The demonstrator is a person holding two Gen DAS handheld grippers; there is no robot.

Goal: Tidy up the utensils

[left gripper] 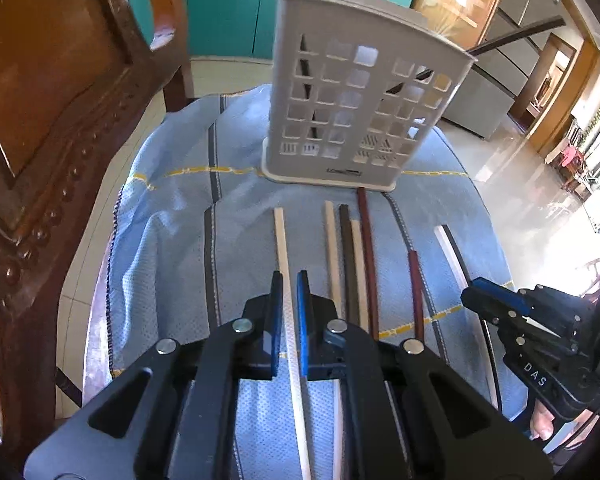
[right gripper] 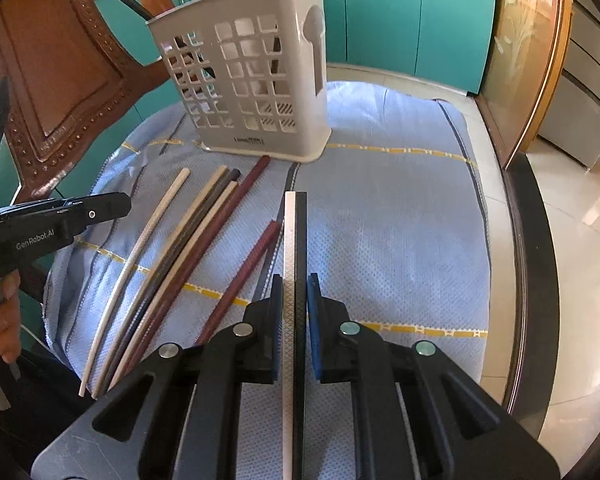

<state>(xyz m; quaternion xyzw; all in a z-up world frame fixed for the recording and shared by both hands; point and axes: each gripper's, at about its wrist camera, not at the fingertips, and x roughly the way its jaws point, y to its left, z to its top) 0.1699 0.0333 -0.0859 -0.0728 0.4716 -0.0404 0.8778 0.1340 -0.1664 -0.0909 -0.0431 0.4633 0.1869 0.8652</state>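
Note:
A grey slotted utensil holder (left gripper: 360,108) stands upright on the blue cloth (left gripper: 172,220), also in the right wrist view (right gripper: 256,80), with dark chopsticks sticking out of it. Several chopsticks lie on the cloth in front of it. My left gripper (left gripper: 291,280) straddles a white chopstick (left gripper: 281,236), jaws slightly apart on either side of it. My right gripper (right gripper: 295,282) straddles a white chopstick (right gripper: 289,232) and a black chopstick (right gripper: 301,232) lying side by side, jaws close to them. Cream, dark and maroon chopsticks (right gripper: 188,248) lie between the grippers.
A carved wooden chair back (left gripper: 52,100) stands at the left of the table. The round table's dark rim (right gripper: 536,264) runs along the right. Teal cabinets (right gripper: 400,20) are behind.

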